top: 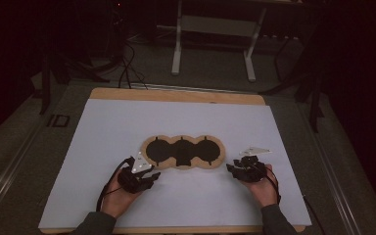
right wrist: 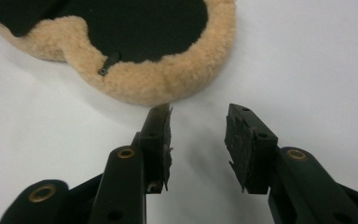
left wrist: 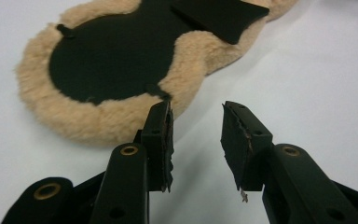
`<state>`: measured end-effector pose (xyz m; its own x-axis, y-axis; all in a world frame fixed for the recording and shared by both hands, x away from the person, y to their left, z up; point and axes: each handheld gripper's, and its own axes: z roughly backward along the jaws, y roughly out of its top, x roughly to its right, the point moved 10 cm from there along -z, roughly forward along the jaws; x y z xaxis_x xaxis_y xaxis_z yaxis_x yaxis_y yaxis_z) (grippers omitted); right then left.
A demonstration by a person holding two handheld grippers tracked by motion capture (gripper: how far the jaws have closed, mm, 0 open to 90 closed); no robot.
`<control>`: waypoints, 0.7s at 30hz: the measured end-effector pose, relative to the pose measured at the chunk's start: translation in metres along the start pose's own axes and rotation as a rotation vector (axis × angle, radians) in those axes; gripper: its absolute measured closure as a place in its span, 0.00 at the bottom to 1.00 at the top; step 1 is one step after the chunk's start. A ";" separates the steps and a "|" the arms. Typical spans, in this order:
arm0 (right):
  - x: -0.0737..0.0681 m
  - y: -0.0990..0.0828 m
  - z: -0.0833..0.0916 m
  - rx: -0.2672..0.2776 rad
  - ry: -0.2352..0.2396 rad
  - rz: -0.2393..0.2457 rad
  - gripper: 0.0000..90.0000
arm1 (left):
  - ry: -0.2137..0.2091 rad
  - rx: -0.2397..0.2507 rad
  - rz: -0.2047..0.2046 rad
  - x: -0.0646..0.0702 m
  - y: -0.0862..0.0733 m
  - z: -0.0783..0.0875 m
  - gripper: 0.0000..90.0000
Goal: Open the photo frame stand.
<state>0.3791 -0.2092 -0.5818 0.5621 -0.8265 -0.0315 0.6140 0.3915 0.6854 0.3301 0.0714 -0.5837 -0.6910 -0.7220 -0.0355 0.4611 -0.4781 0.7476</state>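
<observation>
Our pad (top: 183, 152) lies flat on the white sheet (top: 127, 122), nearer the sheet's front edge than its back, midway between its sides. It is a three-lobed piece: black smooth centres ringed by tan fleece, with a black flap at the middle. We judge it light, soft and floppy, not fragile; the fleece rim at each end lobe offers the best bite. Our left gripper (left wrist: 196, 135) and right gripper (right wrist: 198, 137) stand released just short of those ends, nothing between the jaws.
</observation>
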 end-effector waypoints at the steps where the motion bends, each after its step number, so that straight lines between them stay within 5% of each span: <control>1: 0.001 -0.001 0.001 -0.005 -0.002 0.002 0.66 | -0.005 0.000 -0.003 0.002 0.001 -0.001 0.71; 10: 0.012 -0.007 0.008 0.059 -0.024 -0.082 0.71 | -0.026 -0.019 -0.044 0.016 0.016 -0.025 0.85; 16: 0.010 -0.008 0.009 0.069 -0.055 -0.042 0.93 | -0.029 -0.028 -0.050 0.020 0.020 -0.038 0.99; 21: 0.011 -0.011 0.006 0.051 -0.059 -0.028 0.95 | -0.025 -0.035 -0.066 0.025 0.025 -0.046 0.99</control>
<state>0.3758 -0.2247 -0.5853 0.5104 -0.8599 -0.0092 0.5993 0.3480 0.7209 0.3499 0.0186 -0.5968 -0.7339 -0.6759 -0.0671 0.4328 -0.5415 0.7207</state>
